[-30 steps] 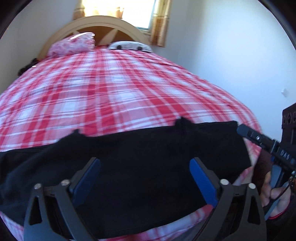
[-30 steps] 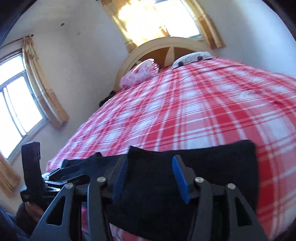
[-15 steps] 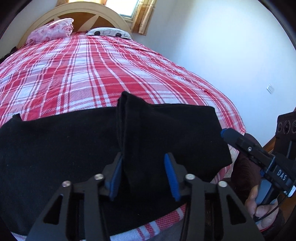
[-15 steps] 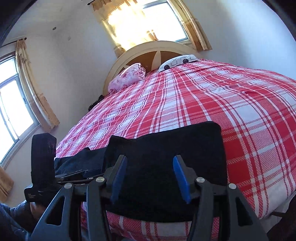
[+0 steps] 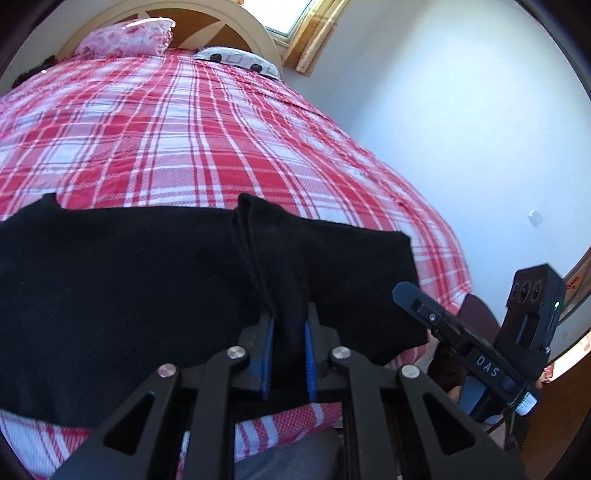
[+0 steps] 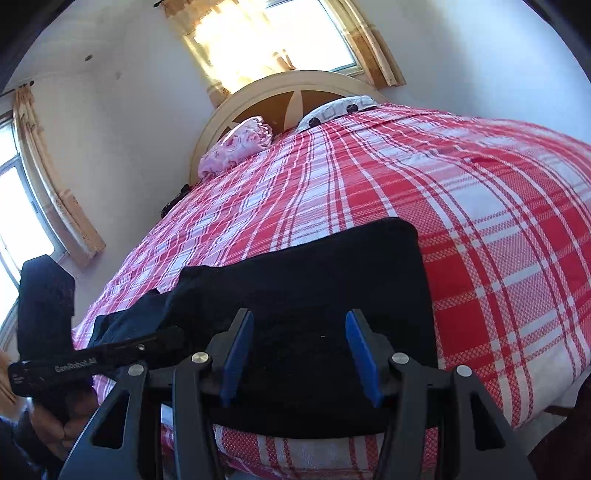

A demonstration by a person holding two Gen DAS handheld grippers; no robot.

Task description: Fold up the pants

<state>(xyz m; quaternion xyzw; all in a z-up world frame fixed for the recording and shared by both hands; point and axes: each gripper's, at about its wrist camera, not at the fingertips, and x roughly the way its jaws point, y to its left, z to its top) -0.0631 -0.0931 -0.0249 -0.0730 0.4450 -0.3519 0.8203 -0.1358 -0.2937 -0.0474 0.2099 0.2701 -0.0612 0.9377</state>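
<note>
Black pants [image 5: 129,288] lie across the near edge of a bed with a red and white plaid cover [image 5: 166,129]. My left gripper [image 5: 288,332] is shut on a raised fold of the pants near their middle. My right gripper [image 6: 299,332] is open, its blue pads over the right part of the pants [image 6: 325,273], which lies flat; touch cannot be told. The right gripper also shows in the left wrist view [image 5: 406,291] at the pants' right end, and the left gripper's body shows in the right wrist view [image 6: 99,360] at the left.
A pink pillow [image 5: 129,35] and a white patterned pillow [image 5: 240,61] lie by the curved headboard [image 6: 295,88]. A white wall [image 5: 443,110] runs along the bed's right side. Curtained windows [image 6: 266,40] are behind the headboard and on the left.
My left gripper has closed from wide open onto a fold of the pants and pulled it up. My right gripper stays open over the right part, the pants now flatter beneath it.
</note>
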